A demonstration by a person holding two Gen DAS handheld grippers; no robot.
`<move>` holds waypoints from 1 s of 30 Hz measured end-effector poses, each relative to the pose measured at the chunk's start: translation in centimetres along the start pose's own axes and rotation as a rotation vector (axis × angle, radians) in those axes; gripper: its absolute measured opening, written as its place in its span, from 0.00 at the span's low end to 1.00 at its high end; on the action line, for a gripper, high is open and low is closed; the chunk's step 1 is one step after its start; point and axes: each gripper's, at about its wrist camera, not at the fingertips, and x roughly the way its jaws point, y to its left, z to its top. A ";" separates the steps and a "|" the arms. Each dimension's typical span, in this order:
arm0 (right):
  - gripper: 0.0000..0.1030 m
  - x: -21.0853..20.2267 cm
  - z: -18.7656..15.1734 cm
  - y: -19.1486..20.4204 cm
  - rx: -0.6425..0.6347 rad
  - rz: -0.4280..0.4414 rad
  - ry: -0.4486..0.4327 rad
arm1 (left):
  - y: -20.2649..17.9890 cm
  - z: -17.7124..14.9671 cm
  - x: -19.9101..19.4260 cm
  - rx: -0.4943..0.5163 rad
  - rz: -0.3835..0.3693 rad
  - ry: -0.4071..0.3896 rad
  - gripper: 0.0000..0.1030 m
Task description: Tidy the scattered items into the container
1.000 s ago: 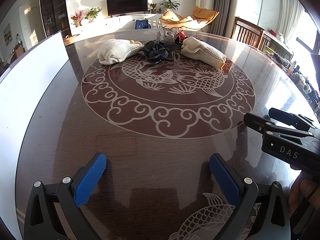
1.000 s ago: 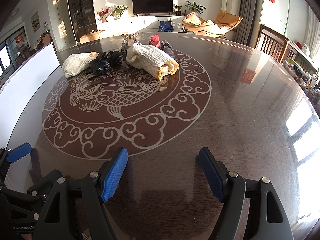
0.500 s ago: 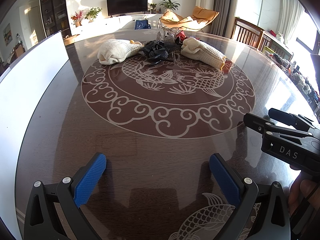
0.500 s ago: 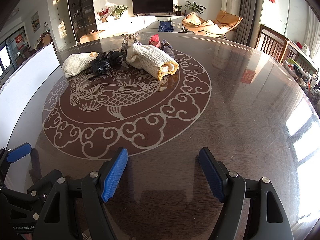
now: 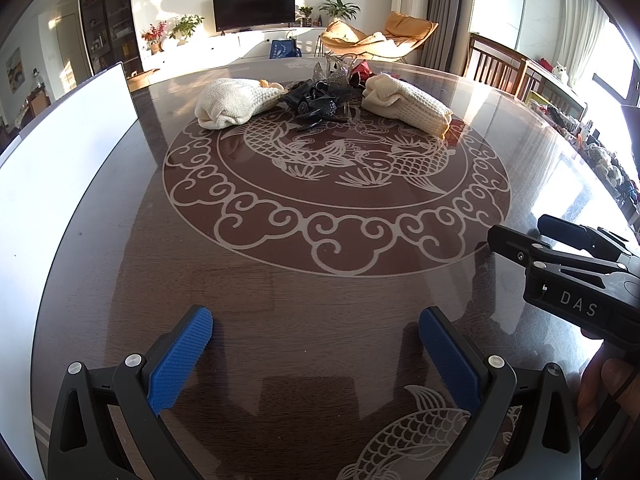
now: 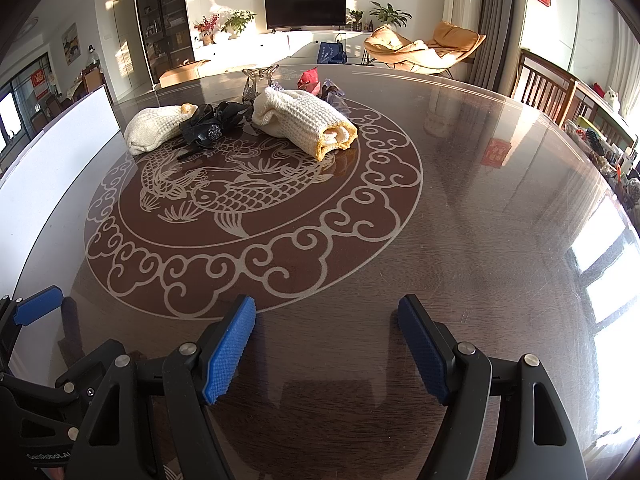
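1. Spreading across both wrist views, the round dark wooden table with a pale carp-and-cloud inlay (image 5: 304,300) carries every loose item at its far side, around twelve o'clock from both grippers.
2. Standing at the table's nine o'clock edge, a flat white board (image 5: 60,168) is the only large thing near the grippers; no container can be made out with certainty.
3. Lying at about one o'clock in the left view, the rolled cream waffle-knit cloth with a yellow edge (image 6: 304,120) rests on the inlay, well apart from both grippers.
4. Sitting at eleven o'clock, a second bunched cream waffle-knit cloth (image 5: 236,102) touches the dark cluster beside it.
5. Between the two cloths lies a black ruffled hair accessory with a sparkly centre (image 6: 212,124); behind it stand a small clear glass piece (image 6: 258,80) and a red item (image 6: 310,77), too small to identify.
6. The left gripper (image 5: 316,340) and right gripper (image 6: 326,330) both hover over bare wood, jaws spread wide with nothing between them.
7. Nothing has changed over the last second: grippers and items match the earlier views exactly, so tidying has not started, and a reach toward twelve o'clock comes first.
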 end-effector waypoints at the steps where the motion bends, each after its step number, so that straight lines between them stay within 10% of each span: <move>1: 0.73 0.0 0.0 0.0 0.000 0.000 0.000 | 0.0 0.0 0.0 0.001 0.001 0.001 1.00; 30: 0.73 0.0 0.0 0.0 0.000 0.000 0.000 | -0.1 -0.1 0.1 0.011 0.011 0.004 1.00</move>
